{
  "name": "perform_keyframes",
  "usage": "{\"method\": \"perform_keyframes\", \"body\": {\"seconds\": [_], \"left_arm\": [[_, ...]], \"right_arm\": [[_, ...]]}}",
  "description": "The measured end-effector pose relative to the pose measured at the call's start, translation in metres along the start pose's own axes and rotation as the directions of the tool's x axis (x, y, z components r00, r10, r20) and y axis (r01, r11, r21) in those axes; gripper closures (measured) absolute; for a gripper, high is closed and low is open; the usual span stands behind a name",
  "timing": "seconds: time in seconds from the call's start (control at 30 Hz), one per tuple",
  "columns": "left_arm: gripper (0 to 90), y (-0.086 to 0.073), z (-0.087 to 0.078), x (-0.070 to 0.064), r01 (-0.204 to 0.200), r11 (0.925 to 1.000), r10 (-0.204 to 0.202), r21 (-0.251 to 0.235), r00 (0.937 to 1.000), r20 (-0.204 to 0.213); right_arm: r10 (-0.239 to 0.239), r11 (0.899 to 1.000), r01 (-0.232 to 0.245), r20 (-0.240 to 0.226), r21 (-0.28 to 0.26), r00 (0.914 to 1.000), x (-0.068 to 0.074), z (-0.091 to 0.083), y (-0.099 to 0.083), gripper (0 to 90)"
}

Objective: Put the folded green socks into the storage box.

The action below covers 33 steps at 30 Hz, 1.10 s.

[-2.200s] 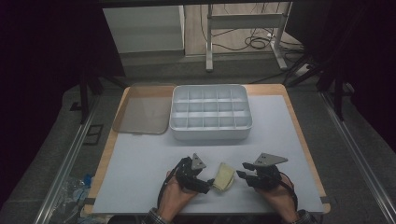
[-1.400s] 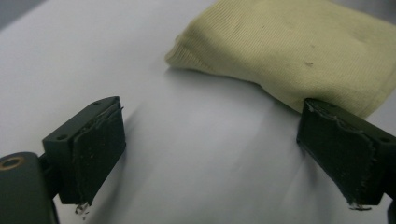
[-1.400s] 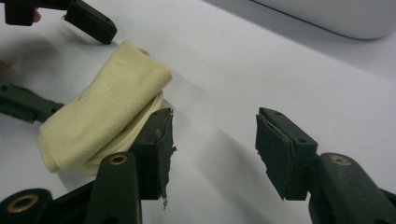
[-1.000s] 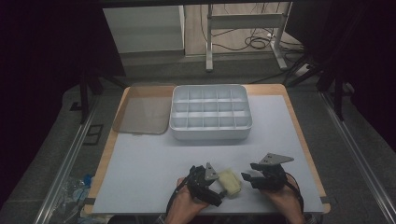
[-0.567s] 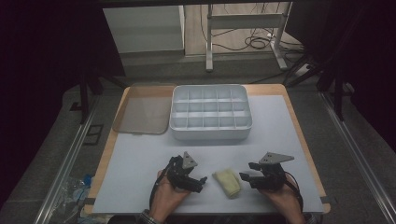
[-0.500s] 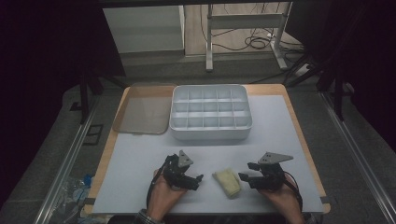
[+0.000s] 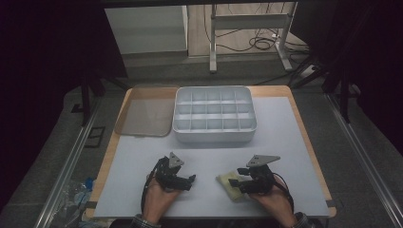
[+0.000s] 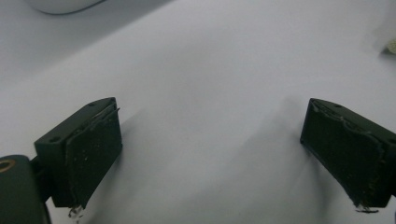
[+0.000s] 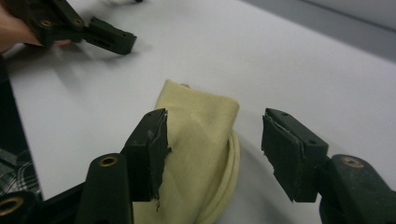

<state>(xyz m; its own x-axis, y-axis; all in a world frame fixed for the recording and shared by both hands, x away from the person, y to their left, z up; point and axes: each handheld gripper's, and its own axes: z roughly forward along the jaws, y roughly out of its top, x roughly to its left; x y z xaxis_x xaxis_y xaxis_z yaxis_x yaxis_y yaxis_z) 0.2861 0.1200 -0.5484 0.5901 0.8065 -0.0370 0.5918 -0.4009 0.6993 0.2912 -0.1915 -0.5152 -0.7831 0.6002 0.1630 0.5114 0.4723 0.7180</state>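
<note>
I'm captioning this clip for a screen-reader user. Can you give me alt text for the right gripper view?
The right gripper is open, its two black jaws either side of a folded pale yellow cloth lying on a white table. At the upper left, the left gripper, held in a hand, rests apart from the cloth.

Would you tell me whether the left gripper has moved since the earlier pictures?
Yes. The left gripper has drawn leftward, away from the folded yellow cloth, which it was touching before; judged against the white compartment tray, it now sits under the tray's left edge.
</note>
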Motion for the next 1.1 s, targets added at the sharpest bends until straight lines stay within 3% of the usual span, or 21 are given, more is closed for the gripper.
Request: {"method": "perform_keyframes", "body": {"seconds": [0.23, 0.33, 0.53, 0.63, 0.67, 0.73, 0.87, 1.1], "left_arm": [[4.9, 0.000, 0.000, 0.000, 0.004, 1.0000, -0.004, 0.001, 1.0000, 0.001], [4.9, 0.000, 0.000, 0.000, 0.004, 1.0000, -0.004, 0.001, 1.0000, 0.001], [4.9, 0.000, 0.000, 0.000, 0.003, 1.0000, -0.003, 0.002, 1.0000, 0.001], [4.9, 0.000, 0.000, 0.000, 0.003, 1.0000, -0.003, 0.002, 1.0000, 0.001], [4.9, 0.000, 0.000, 0.000, 0.003, 1.0000, -0.003, 0.002, 1.0000, 0.001], [4.9, 0.000, 0.000, 0.000, 0.003, 1.0000, -0.003, 0.002, 1.0000, 0.001], [4.9, 0.000, 0.000, 0.000, 0.004, 1.0000, -0.004, 0.002, 1.0000, 0.001], [4.8, 0.000, 0.001, 0.000, 0.006, 1.0000, -0.006, 0.002, 1.0000, 0.003]], "right_arm": [[0.052, 0.998, -0.051, -0.019, 0.034, 0.9985, -0.003, 0.011, -0.005, 39.0], [0.040, 0.999, -0.040, -0.005, 0.037, 0.9992, -0.001, 0.012, -0.005, 39.2], [0.050, 0.998, -0.048, -0.035, 0.045, 0.9981, 0.001, 0.014, -0.004, 52.0], [0.069, 0.997, -0.066, -0.068, 0.044, 0.9953, -0.001, 0.014, -0.005, 60.6], [0.082, 0.996, -0.078, -0.103, 0.047, 0.9913, -0.002, 0.015, -0.005, 65.1], [0.097, 0.995, -0.092, -0.128, 0.047, 0.9870, -0.003, 0.016, -0.006, 68.4], [0.109, 0.993, -0.103, -0.146, 0.050, 0.9832, -0.004, 0.016, -0.006, 70.8], [0.080, 0.997, -0.076, -0.148, 0.031, 0.9858, -0.003, 0.013, -0.004, 71.4]]}}
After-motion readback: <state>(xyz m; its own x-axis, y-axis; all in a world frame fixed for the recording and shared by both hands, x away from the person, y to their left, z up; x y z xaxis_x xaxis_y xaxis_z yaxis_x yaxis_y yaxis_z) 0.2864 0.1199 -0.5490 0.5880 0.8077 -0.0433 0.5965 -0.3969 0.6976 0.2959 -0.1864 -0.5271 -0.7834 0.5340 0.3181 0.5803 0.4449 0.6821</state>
